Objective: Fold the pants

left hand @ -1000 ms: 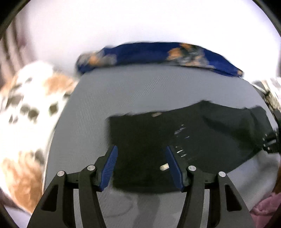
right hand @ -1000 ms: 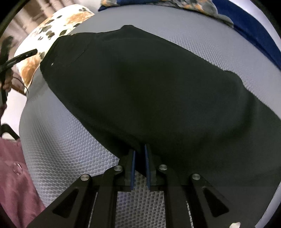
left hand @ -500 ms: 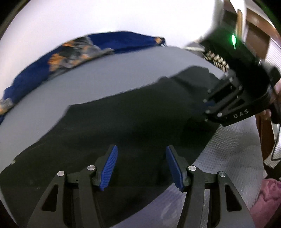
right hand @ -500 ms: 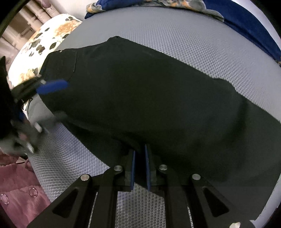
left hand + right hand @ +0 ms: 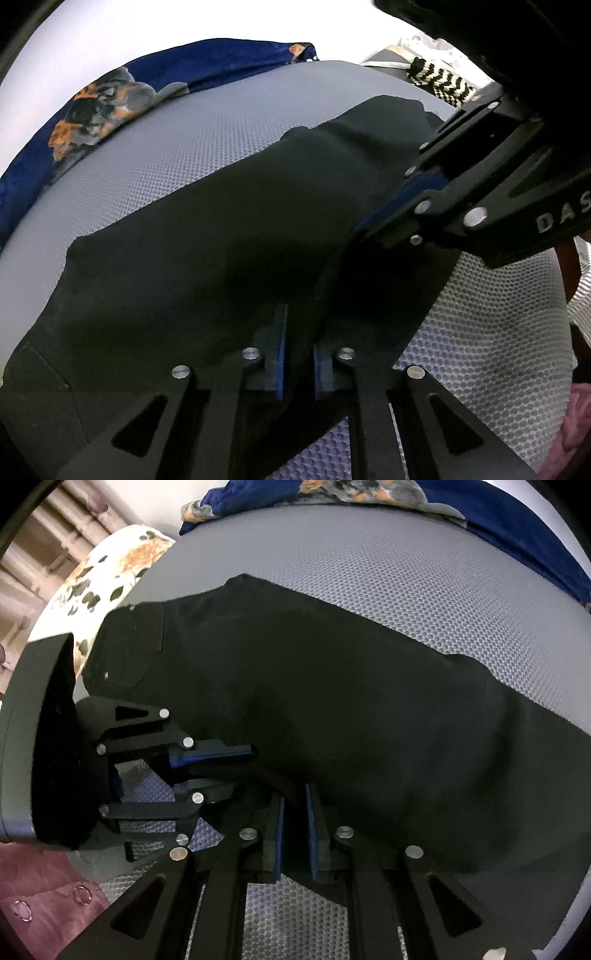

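Both grippers, left (image 5: 297,350) and right (image 5: 294,830), pinch the black cotton pants (image 5: 192,258) at 6 o'clock; next, I judge, lifting the near edge towards 12 o'clock.

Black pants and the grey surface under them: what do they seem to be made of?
Black pants: apparently a matte woven fabric, soft enough to crease and drape; a stitched pocket shows. Grey surface: likely a mesh or embossed textile, with a regular honeycomb dot texture and slight sheen.
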A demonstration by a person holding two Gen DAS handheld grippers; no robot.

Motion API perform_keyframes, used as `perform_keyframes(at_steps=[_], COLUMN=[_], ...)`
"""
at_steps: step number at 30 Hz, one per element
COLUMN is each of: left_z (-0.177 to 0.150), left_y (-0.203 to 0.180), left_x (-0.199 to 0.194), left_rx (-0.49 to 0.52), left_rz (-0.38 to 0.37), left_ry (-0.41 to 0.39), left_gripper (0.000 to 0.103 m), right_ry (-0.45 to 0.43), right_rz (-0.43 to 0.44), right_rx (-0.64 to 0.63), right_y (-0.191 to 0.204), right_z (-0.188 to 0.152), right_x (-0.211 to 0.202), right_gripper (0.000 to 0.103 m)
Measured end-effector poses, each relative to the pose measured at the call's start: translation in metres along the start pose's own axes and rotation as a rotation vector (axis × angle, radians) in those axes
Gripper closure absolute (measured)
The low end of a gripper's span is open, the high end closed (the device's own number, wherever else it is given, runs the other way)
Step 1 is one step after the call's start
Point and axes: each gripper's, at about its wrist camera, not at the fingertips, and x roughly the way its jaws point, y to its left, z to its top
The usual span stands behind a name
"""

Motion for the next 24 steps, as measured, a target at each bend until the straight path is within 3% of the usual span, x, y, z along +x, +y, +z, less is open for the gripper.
perform_keyframes(at_steps=[3,8,13,16,19,24], left_z=[0.000,0.000,0.001,0.000,-0.001,-0.001], left_y=[0.004,0.003,0.004,0.002,0.000,-0.002], left_x=[0.000,-0.002,-0.004,-0.003,-0.003,-0.004], left_rx=[-0.032,-0.043,-0.052,-0.053,-0.046,-0.041], left_rz=[-0.022,-0.026,-0.029,-0.018,-0.007,-0.004], left_ry=[0.005,0.002,-0.006,-0.002,-0.003,0.003], left_gripper=[0.094,0.094,0.094,0.094,0.094,0.094], right_ry=[-0.049,-0.170,-0.237,-0.272,-0.312,-0.388], right_rz=[0.008,-0.053,-0.139,-0.118,-0.039,0.019], right_rx=[0.067,0.240,0.540,0.726,0.853,0.946], right_y=[-0.016,-0.062,-0.148,-0.192,-0.215,-0.235], right_z=[-0.010,-0.033,-0.071,-0.095,-0.112,-0.119], right_x=[-0.016,-0.055,-0.079,-0.081,-0.075,-0.074], right_gripper=[0.070,0.069,0.068,0.068,0.068,0.066])
